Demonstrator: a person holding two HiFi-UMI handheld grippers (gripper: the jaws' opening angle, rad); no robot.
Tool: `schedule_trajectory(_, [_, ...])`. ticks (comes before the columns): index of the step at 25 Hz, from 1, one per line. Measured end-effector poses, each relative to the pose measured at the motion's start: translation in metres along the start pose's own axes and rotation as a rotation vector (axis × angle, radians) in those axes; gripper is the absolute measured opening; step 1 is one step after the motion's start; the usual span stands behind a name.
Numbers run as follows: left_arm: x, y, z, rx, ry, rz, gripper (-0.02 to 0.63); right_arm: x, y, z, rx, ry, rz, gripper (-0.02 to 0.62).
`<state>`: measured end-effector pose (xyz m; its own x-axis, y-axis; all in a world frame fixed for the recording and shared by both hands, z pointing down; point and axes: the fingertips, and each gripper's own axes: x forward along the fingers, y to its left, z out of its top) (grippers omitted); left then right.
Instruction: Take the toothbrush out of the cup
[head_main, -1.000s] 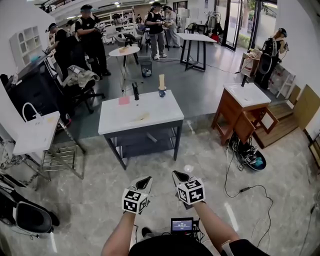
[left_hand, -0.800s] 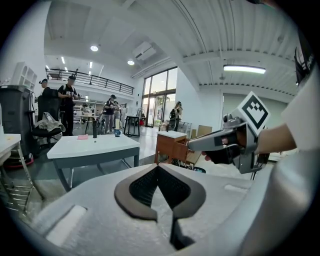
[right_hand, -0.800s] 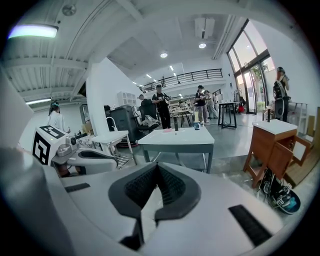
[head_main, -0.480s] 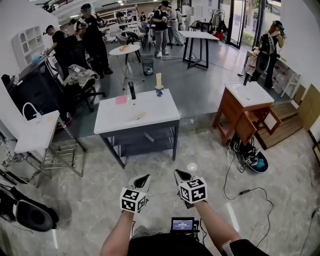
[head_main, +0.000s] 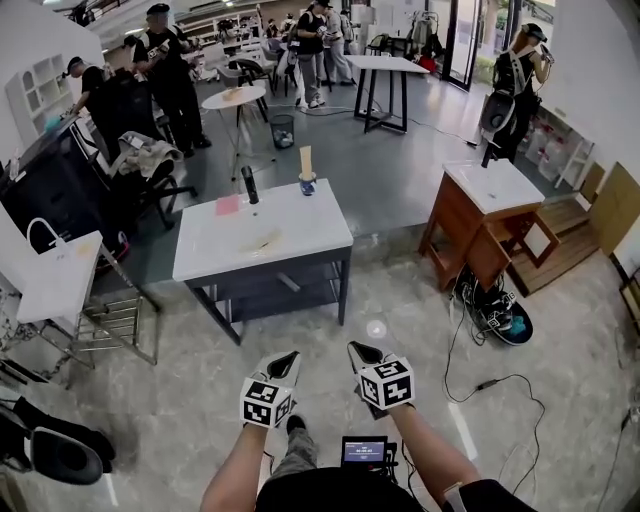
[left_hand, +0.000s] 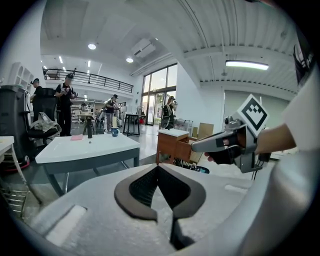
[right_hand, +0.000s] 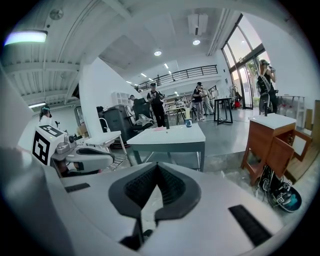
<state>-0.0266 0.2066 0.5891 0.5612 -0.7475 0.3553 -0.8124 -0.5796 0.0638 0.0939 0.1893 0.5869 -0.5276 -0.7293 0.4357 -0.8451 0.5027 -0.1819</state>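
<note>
A blue cup (head_main: 308, 185) stands at the far edge of a white-topped table (head_main: 260, 240), well ahead of me. A pale toothbrush (head_main: 306, 160) sticks upright out of it. Both grippers hover low over the floor, far short of the table, side by side. My left gripper (head_main: 287, 360) is shut and holds nothing; my right gripper (head_main: 357, 351) is shut and holds nothing. The left gripper view shows its closed jaws (left_hand: 158, 166) with the cup (left_hand: 115, 132) small in the distance. From the right gripper (right_hand: 157, 164), the cup (right_hand: 188, 123) is also far off.
A black upright fixture (head_main: 250, 185) and a pink item (head_main: 227, 205) stand on the table. A wooden cabinet (head_main: 480, 225) is at the right, with cables and gear (head_main: 500, 320) on the floor. A white stand (head_main: 55, 280) is at the left. People stand at the back.
The table and cup have come nearer and slid left in the head view as I walk toward them. Both grippers stay shut and side by side.
</note>
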Motion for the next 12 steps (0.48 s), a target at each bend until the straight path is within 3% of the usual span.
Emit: schedule_trajectory(12, [0.063,0.128,0.041,0.041,-0.004,-0.102,0.009,0.116,-0.009,0.079,0.004,-0.025,-0.091,0.009])
